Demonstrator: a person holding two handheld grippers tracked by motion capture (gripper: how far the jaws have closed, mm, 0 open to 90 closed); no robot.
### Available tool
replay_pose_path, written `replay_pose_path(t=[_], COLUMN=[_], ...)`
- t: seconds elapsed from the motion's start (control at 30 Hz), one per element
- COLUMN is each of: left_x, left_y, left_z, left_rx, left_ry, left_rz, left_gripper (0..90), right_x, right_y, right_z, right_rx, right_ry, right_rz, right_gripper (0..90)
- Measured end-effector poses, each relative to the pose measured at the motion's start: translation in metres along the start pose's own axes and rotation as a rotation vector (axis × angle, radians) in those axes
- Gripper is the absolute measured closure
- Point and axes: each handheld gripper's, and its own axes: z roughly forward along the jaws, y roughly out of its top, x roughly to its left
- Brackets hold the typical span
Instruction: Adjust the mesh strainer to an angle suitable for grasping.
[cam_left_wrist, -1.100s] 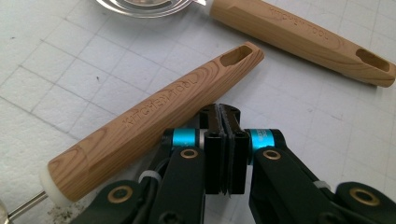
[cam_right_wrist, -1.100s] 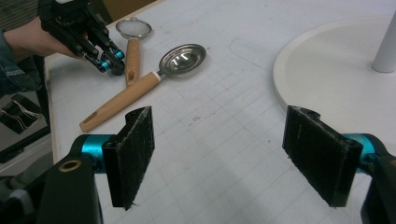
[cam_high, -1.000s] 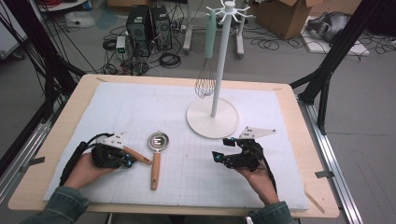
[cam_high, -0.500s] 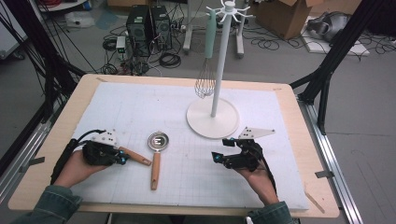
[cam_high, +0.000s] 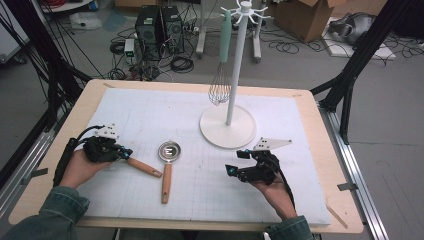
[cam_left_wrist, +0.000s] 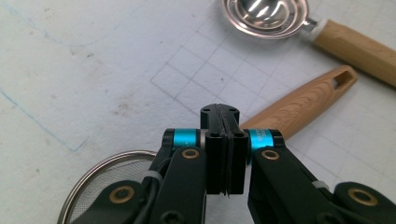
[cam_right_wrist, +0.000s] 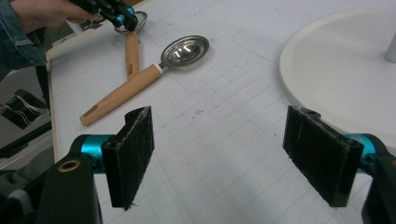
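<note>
— Black pads on the left gripper (cam_left_wrist: 223, 149): closed?
— Pressed flat together, clamping nothing; the wooden-handled strainer (cam_left_wrist: 299, 105) lies beneath them. The right gripper (cam_right_wrist: 229, 158) gapes wide, empty, over the mat (cam_right_wrist: 224, 112).

The right gripper (cam_right_wrist: 219, 158) has its two black padded jaws standing wide apart, with nothing between them but the white gridded surface (cam_right_wrist: 224, 112). Beyond them lies a metal scoop (cam_right_wrist: 184, 50) with a wooden handle, its bowl facing up. A second wooden handle (cam_right_wrist: 131, 53) touches it, running up to a small strainer at the left gripper (cam_right_wrist: 122, 18), held in a hand (cam_right_wrist: 46, 11) near the surface's edge. At the right sits a round white stand base (cam_right_wrist: 341, 60).
</note>
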Motion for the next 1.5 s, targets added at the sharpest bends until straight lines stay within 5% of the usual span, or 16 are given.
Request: replay_pose_path(t=[0.43,1.33,1.5], left_x=[0.004,-0.002,-0.001], left_y=[-0.008,-0.007,-0.007], left_z=[0.005,0.001,0.002], left_rx=[0.020,0.047,0.045], left_ry=[0.024,0.041,0.041], left_rz=[-0.040,-0.032,-0.032], left_gripper=[89.3,89.6,89.6], right_x=[0.000,0.003,0.013], right_y=[-0.002,0.000,0.006], right_z=[-0.001,0.001,0.011], right_rx=[0.000,-0.005,0.011], right_ry=[0.007,0.013,0.054], right_rz=[0.002,-0.010,-0.044], right_gripper=[24.1,24.1,33.7])
